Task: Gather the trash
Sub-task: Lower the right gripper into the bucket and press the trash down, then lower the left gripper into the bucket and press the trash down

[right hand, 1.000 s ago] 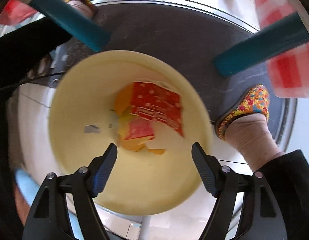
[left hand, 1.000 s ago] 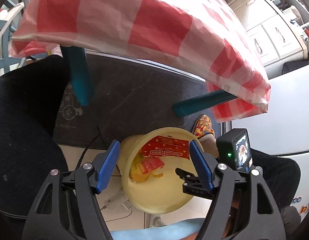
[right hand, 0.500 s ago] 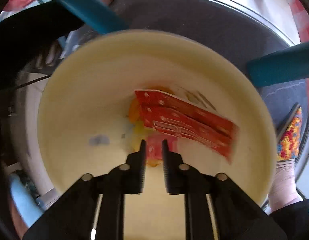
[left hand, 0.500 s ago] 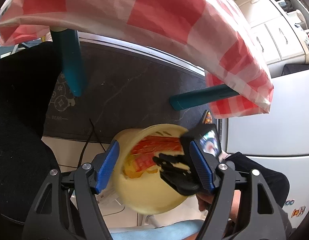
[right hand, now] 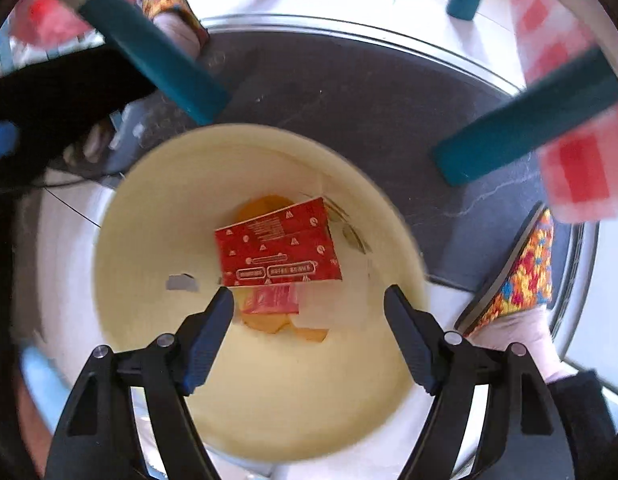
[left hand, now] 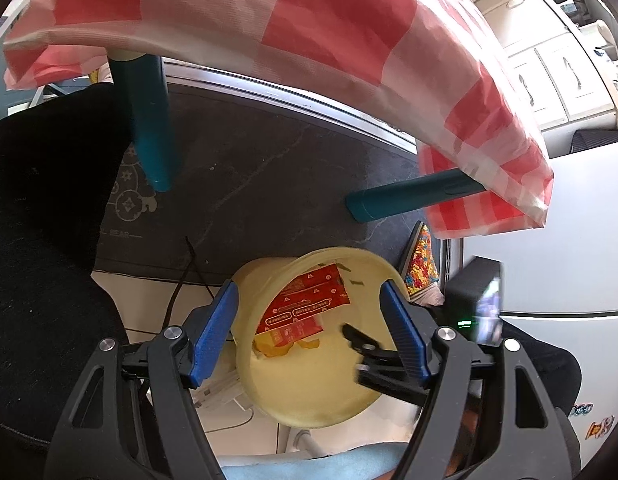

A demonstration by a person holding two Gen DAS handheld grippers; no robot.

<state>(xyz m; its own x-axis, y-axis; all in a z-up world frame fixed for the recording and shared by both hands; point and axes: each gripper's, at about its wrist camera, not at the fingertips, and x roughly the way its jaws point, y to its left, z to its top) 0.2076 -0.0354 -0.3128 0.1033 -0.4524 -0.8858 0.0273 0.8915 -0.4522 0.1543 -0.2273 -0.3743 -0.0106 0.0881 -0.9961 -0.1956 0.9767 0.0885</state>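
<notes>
A pale yellow bin (left hand: 309,404) (right hand: 157,216) stands on the floor under the table. Inside lie a red printed wrapper (left hand: 305,304) (right hand: 277,252), a smaller red sachet (right hand: 271,300) and orange peel pieces (right hand: 269,322). My right gripper (right hand: 309,304) is open and empty, hanging over the bin's mouth; it shows in the left wrist view (left hand: 373,360) at the bin's right rim. My left gripper (left hand: 309,320) is open and empty, with the bin between its fingers.
Teal table legs (left hand: 149,120) (right hand: 521,128) stand on a dark mat (left hand: 269,168). A red-and-white checked cloth (left hand: 309,20) hangs overhead. A foot in a colourful slipper (right hand: 517,276) is right of the bin. A black cable (left hand: 177,292) runs on the floor.
The right gripper's jaws went from open to nearly shut deep inside the bin, then opened again and pulled back above it. The red wrapper shifted. The left gripper barely moved.
</notes>
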